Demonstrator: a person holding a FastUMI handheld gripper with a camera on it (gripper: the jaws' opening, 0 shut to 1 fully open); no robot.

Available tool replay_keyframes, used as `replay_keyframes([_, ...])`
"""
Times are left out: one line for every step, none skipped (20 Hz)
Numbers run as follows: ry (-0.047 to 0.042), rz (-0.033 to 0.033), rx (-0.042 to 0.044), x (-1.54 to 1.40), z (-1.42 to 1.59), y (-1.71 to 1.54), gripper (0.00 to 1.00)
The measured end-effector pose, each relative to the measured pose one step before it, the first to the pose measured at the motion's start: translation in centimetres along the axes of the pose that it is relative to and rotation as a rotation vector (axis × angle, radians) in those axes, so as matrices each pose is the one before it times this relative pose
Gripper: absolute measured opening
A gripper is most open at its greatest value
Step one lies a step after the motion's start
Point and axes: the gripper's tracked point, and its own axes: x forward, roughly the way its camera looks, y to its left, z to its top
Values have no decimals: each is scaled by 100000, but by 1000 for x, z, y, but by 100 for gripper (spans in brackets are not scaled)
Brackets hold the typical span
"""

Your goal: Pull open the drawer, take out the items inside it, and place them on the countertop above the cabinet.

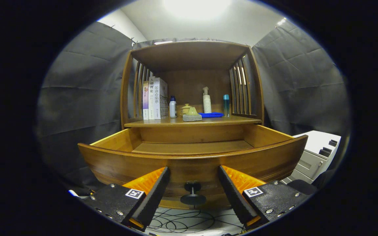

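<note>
One wooden drawer (192,164) with a curved front panel, pulled well out of the brown slatted wooden cabinet (191,55); the opening step reads as done. Its round dark knob (192,193) sits free between the fingers, touched by neither.

Gripper (193,191): fingers spread wide apart, holding nothing, level with the drawer front and just short of it.

Drawer interior: the visible strip of the floor toward the back is bare wood. The near part is hidden behind the front panel, so whether anything remains inside cannot be told.

Countertop (192,122) above the drawer, contents:
- upright books (154,98), at the left
- small white bottle with a blue cap (173,107), beside the books
- grey block with a yellowish-green piece on top (192,115), near the front edge
- pale lidded cup (185,109), just behind the block
- white pump bottle (206,101), toward the back
- folded blue cloth (211,114), at the pump bottle's foot
- slim teal bottle (226,105), at the right

Status, by judgement: some of these may be the drawer's items, already set out; which ones is not determinable. Remaining work, if any, depends on the hidden near part.
</note>
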Motion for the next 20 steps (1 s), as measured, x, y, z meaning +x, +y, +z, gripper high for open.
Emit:
replay_keyframes([340, 86, 50, 329, 76, -45, 95])
replay_keyframes([657, 37, 360, 451, 3, 20, 95])
replay_keyframes([351, 168, 618, 440, 100, -7, 95])
replay_keyframes([202, -27, 933, 458, 70, 9, 95])
replay_keyframes([172, 61, 1164, 491, 24, 20, 95])
replay_keyframes([244, 114, 823, 518, 120, 47, 95])
replay_keyframes([170, -54, 476, 646, 41, 0, 95])
replay_keyframes([-773, -203, 110, 820, 271, 38, 95])
replay_keyframes([410, -109, -467, 587, -88, -6, 95])
replay_keyframes([-1097, 39, -220, 763, 293, 17, 95])
replay_keyframes([-806, -133, -87, 833, 421, -34, 95])
replay_keyframes([-920, -161, -702, 885, 444, 74, 95])
replay_keyframes([2370, -310, -768, 898, -776, -52, 95])
replay_keyframes([-1049, -217, -1332, 435, 296, 120, 94])
replay_keyframes([876, -40, -1114, 639, -224, 40, 94])
replay_keyframes([-558, -266, -226, 815, 150, -75, 95])
replay_keyframes([-83, 81, 77, 545, -90, 120, 95])
replay_keyframes([-68, -161, -151, 489, 115, 79, 95])
replay_keyframes([55, -100, -370, 642, -7, -47, 95])
replay_keyframes([107, -42, -318, 610, 36, 26, 95])
